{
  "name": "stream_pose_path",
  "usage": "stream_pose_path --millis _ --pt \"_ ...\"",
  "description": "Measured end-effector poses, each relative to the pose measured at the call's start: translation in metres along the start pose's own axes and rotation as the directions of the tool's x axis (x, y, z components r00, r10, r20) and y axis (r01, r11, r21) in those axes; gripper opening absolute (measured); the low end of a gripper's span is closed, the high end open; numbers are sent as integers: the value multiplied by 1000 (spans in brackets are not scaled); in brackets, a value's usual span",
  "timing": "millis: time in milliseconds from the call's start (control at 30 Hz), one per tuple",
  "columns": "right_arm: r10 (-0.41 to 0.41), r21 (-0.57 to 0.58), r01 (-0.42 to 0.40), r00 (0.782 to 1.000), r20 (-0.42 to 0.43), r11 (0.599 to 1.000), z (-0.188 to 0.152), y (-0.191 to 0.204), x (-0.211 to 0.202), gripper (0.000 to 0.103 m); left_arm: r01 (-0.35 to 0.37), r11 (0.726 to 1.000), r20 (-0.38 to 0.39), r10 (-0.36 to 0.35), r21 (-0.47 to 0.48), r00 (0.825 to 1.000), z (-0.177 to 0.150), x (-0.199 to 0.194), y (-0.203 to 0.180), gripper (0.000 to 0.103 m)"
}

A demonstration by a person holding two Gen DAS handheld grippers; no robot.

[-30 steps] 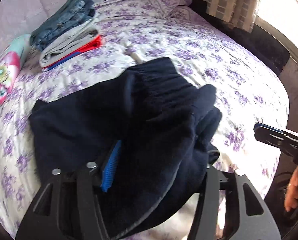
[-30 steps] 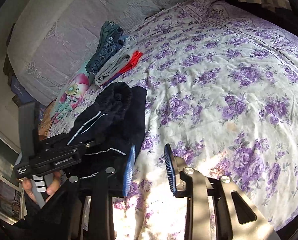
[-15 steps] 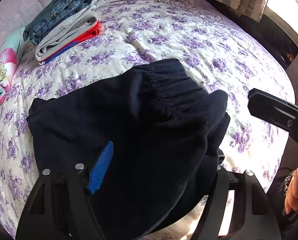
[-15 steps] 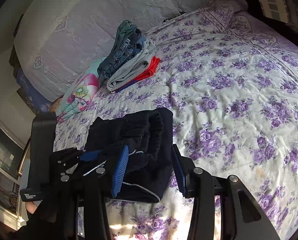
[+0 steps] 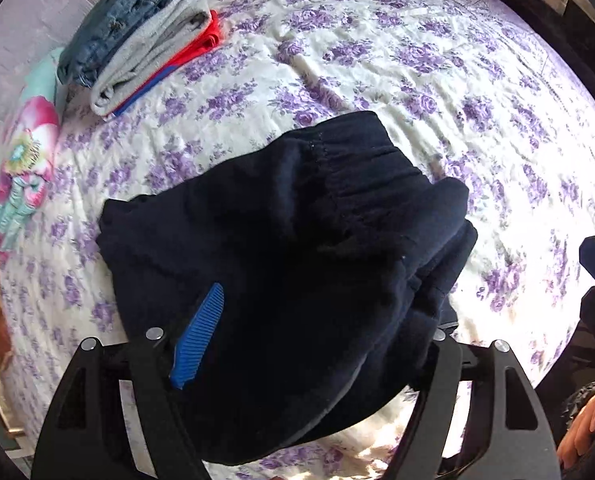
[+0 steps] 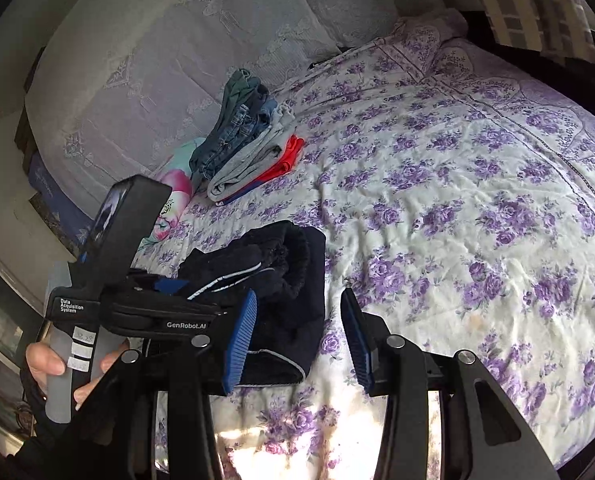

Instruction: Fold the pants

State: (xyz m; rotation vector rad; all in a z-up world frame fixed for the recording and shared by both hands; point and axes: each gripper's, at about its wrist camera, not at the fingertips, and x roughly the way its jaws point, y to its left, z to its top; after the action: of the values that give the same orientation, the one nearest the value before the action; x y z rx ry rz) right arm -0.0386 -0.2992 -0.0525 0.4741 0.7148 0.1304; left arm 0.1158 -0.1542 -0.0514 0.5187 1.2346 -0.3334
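Folded dark navy pants with an elastic waistband lie bunched on the floral bed cover near the front edge; they also show in the right wrist view. My left gripper has its jaws spread wide around the thick bundle; the cloth drapes over the right finger and hides it, and the blue left pad shows. My right gripper is open and empty, just right of the pants, above the cover.
A stack of folded clothes, jeans on top with grey and red below, sits at the far left of the bed. A flowered pillow lies beside it. The headboard is behind, curtains at right.
The left gripper has carried the pants bundle further onto the bed and lower. The right gripper has drawn back and tilted up, its jaws opening wider.
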Motion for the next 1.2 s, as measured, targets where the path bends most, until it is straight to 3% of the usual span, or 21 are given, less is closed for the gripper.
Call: stream_pose_path --millis 133,167,200,233,267,300,367,433,533,633,800,967,1033,1100,1200 --pt "10 -4 -10 1000 11 1000 -3 1 -6 44 -44 999 5 44 23 999 0 -16 4 73" --pt "13 -1 -13 1000 13 1000 -3 1 -6 44 -12 1000 5 12 17 1000 2 -17 7 73" --pt "17 3 -17 1000 15 1000 -3 1 -6 44 88 996 -9 -88 8 996 5 -16 10 73" --pt "22 5 -22 1000 16 1000 -4 1 -7 44 185 983 -15 -185 8 983 8 -14 10 76" --pt "25 5 -26 1000 15 1000 -5 2 -7 44 315 949 -16 -315 4 949 11 -12 10 88" --pt "29 0 -29 999 15 1000 -6 3 -9 44 398 917 1 -398 -23 918 13 -11 14 95" --pt "26 -12 -26 999 20 1000 -8 2 -14 44 427 901 70 -422 -74 904 11 -15 22 96" --pt "20 -8 -19 999 30 1000 -8 0 -20 44 488 869 101 -480 -84 872 6 -20 29 96" --pt "20 -10 -20 1000 23 1000 -4 -2 -19 44 514 850 195 -488 -115 851 -14 -37 47 97" --pt "68 -54 -70 997 -43 996 4 13 0 45 488 862 268 -443 -135 856 -42 -52 71 98" --pt "153 -147 -183 969 -196 972 19 58 58 45 480 855 346 -397 -197 850 -97 -56 102 98" --pt "21 -195 -92 941 -339 976 2 60 127 42 436 849 363 -321 -299 875 -152 -37 145 98" --pt "-7 -208 -71 937 -350 976 -5 55 140 42 415 843 364 -288 -342 886 -169 -27 160 98" --pt "-35 -229 -51 933 -359 972 1 65 134 42 417 828 369 -280 -375 886 -181 -19 171 98" --pt "-44 -289 -60 938 -342 955 15 93 121 44 462 784 385 -310 -414 870 -187 -5 174 97"
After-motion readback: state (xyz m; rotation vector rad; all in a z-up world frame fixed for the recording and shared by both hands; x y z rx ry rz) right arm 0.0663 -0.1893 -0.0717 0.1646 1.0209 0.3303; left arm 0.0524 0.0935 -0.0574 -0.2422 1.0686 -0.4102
